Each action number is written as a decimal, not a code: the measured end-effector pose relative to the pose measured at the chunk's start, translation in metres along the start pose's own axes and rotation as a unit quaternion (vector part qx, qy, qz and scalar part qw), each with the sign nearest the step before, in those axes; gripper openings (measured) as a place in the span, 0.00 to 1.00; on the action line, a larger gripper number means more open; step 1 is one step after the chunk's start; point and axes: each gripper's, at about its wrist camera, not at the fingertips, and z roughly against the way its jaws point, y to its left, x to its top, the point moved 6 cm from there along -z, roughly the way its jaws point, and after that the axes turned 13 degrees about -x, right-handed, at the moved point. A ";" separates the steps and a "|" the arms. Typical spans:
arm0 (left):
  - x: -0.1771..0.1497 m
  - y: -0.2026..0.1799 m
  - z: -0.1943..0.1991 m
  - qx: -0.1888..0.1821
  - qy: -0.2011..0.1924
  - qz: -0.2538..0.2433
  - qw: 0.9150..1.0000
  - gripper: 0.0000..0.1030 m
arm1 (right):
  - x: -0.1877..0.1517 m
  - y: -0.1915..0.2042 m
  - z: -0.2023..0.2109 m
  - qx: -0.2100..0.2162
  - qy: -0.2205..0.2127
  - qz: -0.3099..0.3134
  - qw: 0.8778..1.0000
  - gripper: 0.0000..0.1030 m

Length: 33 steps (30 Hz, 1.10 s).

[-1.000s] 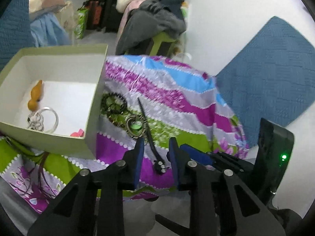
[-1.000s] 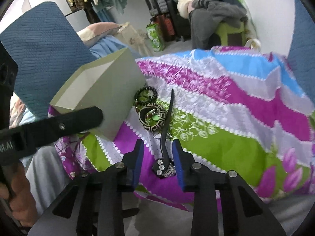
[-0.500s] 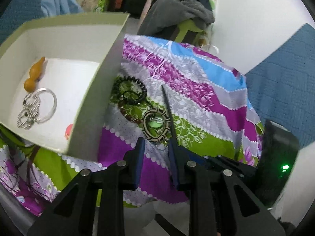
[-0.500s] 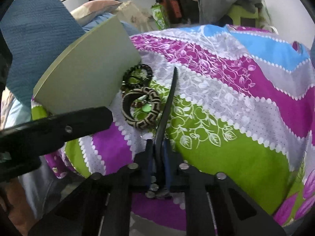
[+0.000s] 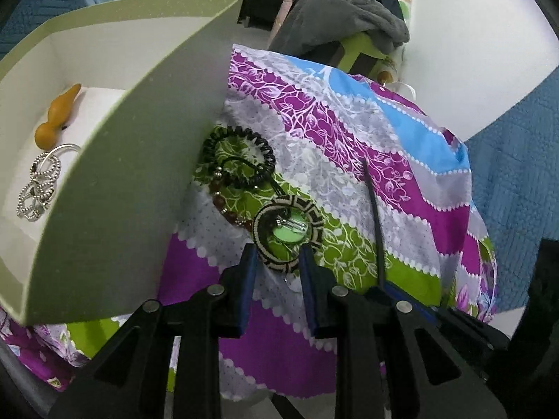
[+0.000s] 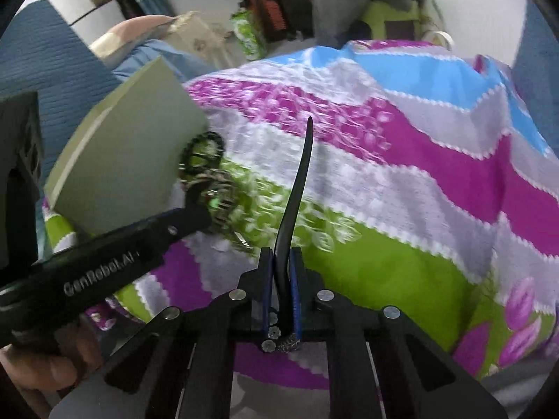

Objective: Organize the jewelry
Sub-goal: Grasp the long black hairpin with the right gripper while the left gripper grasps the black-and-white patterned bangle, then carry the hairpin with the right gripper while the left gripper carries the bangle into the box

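Note:
My right gripper (image 6: 281, 262) is shut on a long black hair stick (image 6: 297, 188) with rhinestones at its near end, holding it just above the flowered cloth; the stick also shows in the left wrist view (image 5: 374, 216). My left gripper (image 5: 276, 255) is open, its fingers on either side of the near edge of a woven black-and-cream bangle (image 5: 288, 232). Behind the bangle lie a black coil bracelet (image 5: 241, 160) and a red bead bracelet (image 5: 229, 209). The pale green box (image 5: 115, 188) at left holds a silver bead bracelet (image 5: 38, 188) and an orange gourd charm (image 5: 56, 118).
The flowered cloth (image 6: 401, 181) covers a small raised surface that drops off at its near and right edges. Blue quilted cushions (image 5: 517, 160) stand to the right. A chair piled with clothes (image 5: 349, 10) stands behind.
My right gripper closed on the hair stick and lifted it slightly. My left gripper moved forward to the woven bangle, staying open.

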 end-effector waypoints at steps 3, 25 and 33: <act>0.001 0.003 -0.003 0.002 -0.002 0.003 1.000 0.24 | 0.002 -0.003 0.003 -0.008 0.001 -0.009 1.000 0.07; 0.005 -0.016 0.025 -0.024 0.022 -0.047 0.998 0.06 | -0.004 -0.025 0.025 -0.067 0.012 -0.050 0.996 0.07; 0.024 -0.042 0.072 -0.046 0.020 -0.085 0.995 0.06 | 0.019 -0.024 0.074 -0.073 -0.026 -0.062 0.995 0.07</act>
